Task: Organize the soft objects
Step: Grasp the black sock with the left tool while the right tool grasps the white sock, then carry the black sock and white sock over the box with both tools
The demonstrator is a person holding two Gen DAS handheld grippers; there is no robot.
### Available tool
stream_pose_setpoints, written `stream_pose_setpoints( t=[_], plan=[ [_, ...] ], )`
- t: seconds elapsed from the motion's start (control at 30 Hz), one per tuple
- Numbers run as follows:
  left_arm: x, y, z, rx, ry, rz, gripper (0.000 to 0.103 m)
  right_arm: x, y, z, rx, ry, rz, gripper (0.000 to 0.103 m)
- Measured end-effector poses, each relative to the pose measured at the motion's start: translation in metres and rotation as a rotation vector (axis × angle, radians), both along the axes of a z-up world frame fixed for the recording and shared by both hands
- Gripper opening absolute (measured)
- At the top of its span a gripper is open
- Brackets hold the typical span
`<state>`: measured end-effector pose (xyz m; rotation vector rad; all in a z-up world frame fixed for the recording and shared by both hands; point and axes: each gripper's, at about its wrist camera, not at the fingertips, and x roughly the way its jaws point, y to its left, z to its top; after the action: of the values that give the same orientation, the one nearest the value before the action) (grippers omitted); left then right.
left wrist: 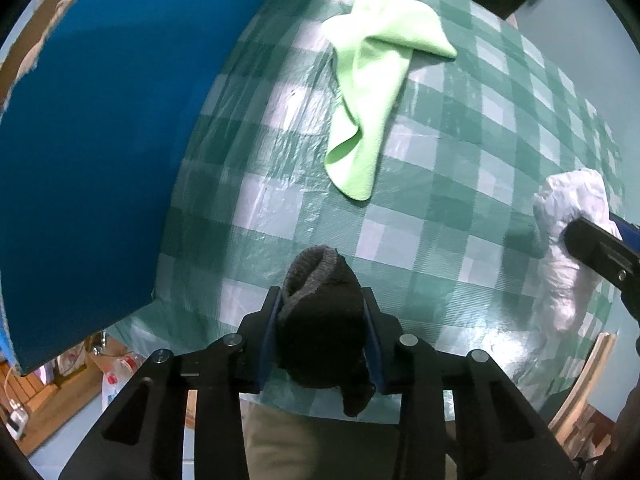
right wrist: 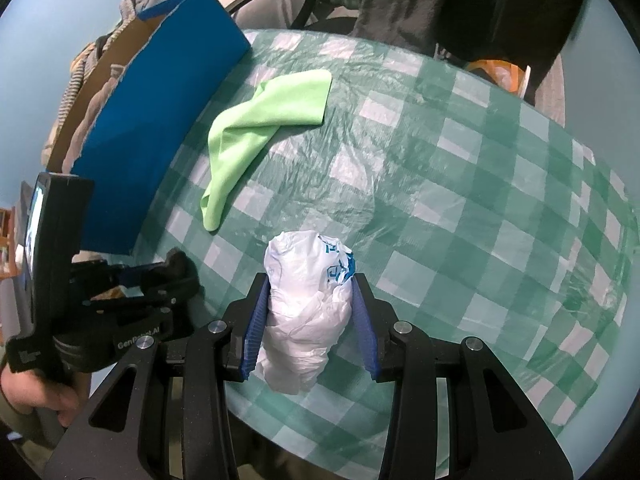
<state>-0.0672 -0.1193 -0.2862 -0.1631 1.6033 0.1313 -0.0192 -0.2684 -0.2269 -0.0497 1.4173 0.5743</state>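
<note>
A dark grey sock (left wrist: 324, 320) is pinched between the blue pads of my left gripper (left wrist: 322, 300), which is shut on it just above the near edge of the table. My right gripper (right wrist: 310, 284) is shut on a crumpled white plastic bag (right wrist: 304, 320) with blue print, held over the checked tablecloth (right wrist: 460, 200). The bag (left wrist: 568, 240) also appears at the right of the left wrist view. A light green cloth (left wrist: 368, 92) (right wrist: 260, 128) lies loose on the table beyond both grippers. The left gripper (right wrist: 160, 276) shows at the left of the right wrist view, with a hand on its handle.
A blue-sided cardboard box (right wrist: 160, 120) (left wrist: 100, 120) stands along the table's left side, with striped and pale fabric (right wrist: 80, 92) inside it. Dark clothing (right wrist: 420, 0) hangs past the far edge. A wooden chair part (left wrist: 588, 384) sits below the table's right edge.
</note>
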Motion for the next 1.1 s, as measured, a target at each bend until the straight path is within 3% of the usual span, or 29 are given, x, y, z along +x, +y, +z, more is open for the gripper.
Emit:
stream_pose_setpoints(
  t=[0.63,1.1],
  plan=[
    [0.042,-0.052,0.095,0.012,-0.128,-0.156,0.037,0.005,-0.014,0.037,0.029,-0.061,-0.127,0.04],
    [0.042,-0.021,0.13,0.004,-0.231,-0.26,0.037,0.012,-0.012,0.082,0.045,-0.143,-0.22,0.04]
  ],
)
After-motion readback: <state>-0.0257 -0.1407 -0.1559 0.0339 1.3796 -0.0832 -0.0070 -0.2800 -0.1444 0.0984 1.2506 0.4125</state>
